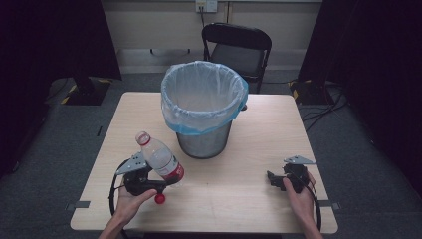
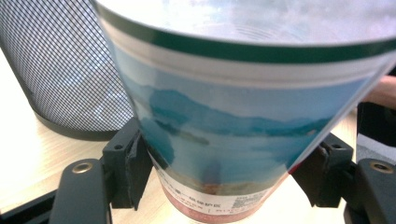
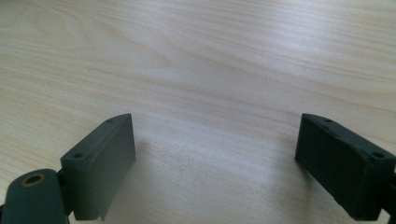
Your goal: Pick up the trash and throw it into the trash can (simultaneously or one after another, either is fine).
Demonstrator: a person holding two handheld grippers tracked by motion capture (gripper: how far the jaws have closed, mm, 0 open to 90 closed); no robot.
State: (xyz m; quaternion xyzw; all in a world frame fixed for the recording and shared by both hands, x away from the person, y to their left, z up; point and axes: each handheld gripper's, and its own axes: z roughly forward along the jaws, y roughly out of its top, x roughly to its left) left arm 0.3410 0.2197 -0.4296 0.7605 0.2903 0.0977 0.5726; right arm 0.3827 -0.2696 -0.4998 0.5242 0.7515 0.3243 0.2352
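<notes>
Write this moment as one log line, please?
left gripper: shut on plastic bottle, lifted, tilted | right gripper: open, empty, low over table | bin: upright, lined

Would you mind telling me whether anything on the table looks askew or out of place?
The plastic bottle is tilted, uncapped, held in the left tongs. Its red cap lies loose on the table. Nothing looks spilled.

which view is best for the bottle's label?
Left gripper view: the bottle sits close up between the left gripper jaws, its blue label and print visible. The high view shows the whole bottle, small, label unreadable. The right gripper view faces bare table.
</notes>
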